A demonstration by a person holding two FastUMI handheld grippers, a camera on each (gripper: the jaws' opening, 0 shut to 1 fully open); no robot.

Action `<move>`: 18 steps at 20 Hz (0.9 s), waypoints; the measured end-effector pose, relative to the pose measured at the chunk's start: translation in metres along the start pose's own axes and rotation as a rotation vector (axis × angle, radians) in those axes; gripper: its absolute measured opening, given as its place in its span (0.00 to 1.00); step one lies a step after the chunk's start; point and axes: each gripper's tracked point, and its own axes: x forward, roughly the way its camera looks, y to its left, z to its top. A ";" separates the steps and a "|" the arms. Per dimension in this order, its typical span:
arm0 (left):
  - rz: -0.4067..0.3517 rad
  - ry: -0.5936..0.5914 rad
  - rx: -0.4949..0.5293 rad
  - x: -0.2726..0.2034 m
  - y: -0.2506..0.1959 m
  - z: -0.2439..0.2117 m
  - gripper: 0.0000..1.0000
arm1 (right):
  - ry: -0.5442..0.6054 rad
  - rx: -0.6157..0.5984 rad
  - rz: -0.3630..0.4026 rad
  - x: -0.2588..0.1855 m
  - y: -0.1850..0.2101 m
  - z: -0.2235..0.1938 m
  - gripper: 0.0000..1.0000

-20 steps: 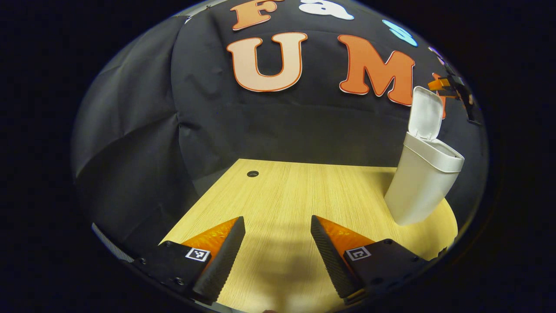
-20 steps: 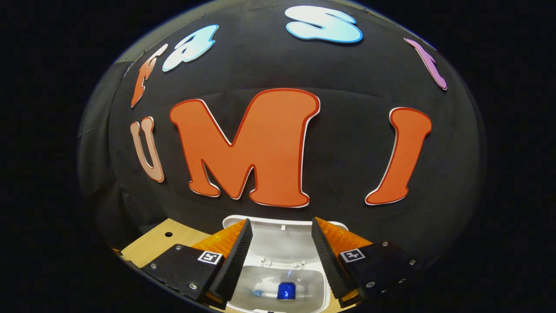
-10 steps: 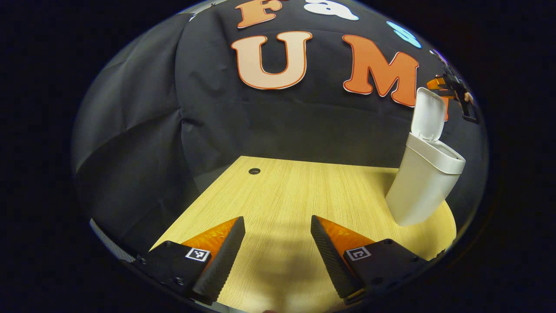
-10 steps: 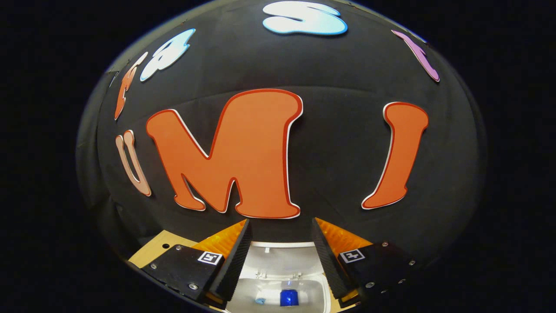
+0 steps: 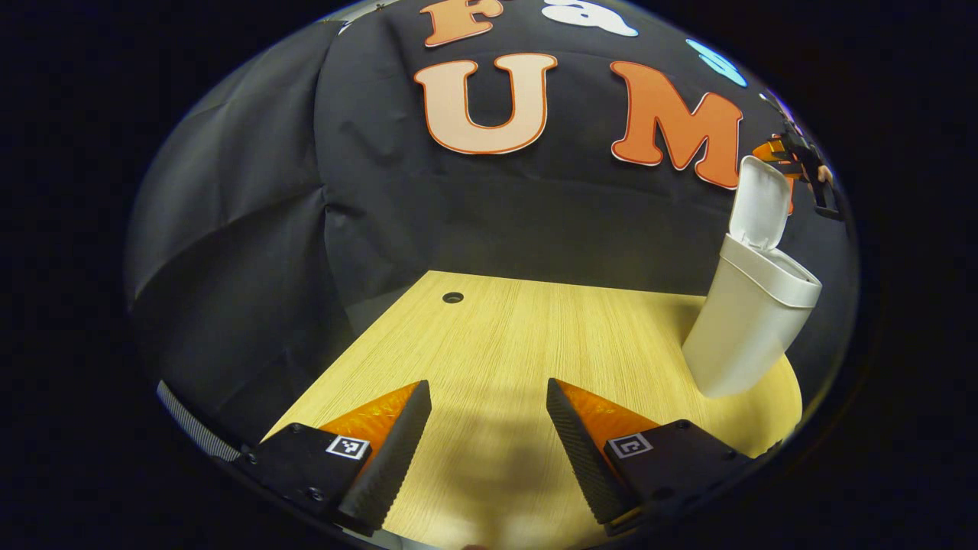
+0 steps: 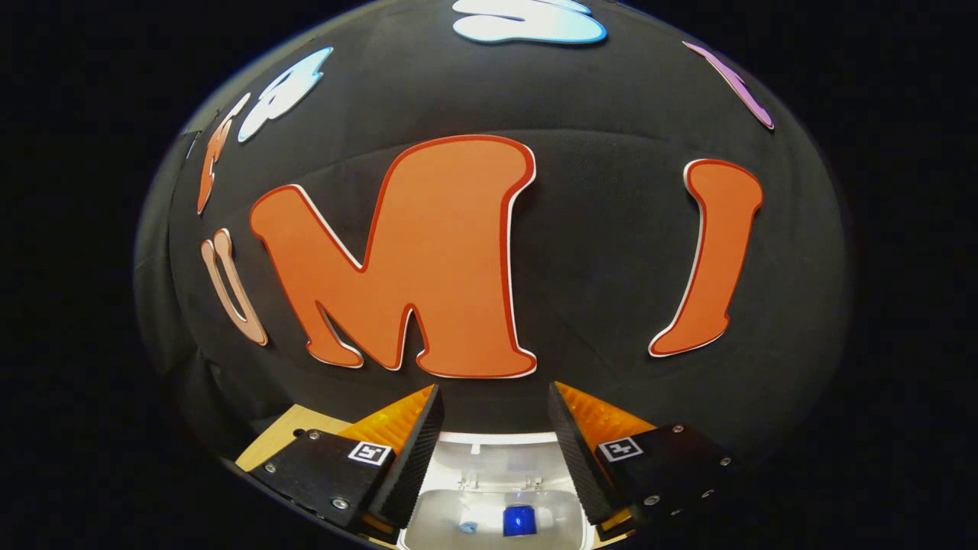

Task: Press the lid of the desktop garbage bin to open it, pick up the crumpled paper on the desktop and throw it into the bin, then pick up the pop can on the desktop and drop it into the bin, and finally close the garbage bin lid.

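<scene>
R gripper (image 6: 489, 428) above open bin (image 6: 493, 523), fingers spread w/ nothing between. Lid (image 6: 489, 466) upright behind opening. Blue pop can (image 6: 518, 520) inside; small blue bit (image 6: 467, 527) beside it.

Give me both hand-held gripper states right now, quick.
Left hand-held gripper: open, empty, over the light wooden desktop.
Right hand-held gripper: open, empty, above the white plastic bin, lid up.

Left gripper view: low over the table (image 5: 535, 336), facing the far wall. Right gripper view: close above the bin (image 6: 489, 500). Shared: bin (image 5: 752, 321).
</scene>
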 end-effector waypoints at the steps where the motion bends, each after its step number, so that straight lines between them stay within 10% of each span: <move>1: -0.005 -0.001 0.003 0.000 -0.001 0.001 0.97 | 0.004 -0.007 0.000 -0.003 0.000 -0.001 0.83; 18: -0.071 -0.010 0.035 0.000 -0.020 0.005 0.97 | 0.147 -0.020 0.034 -0.037 0.011 -0.062 0.84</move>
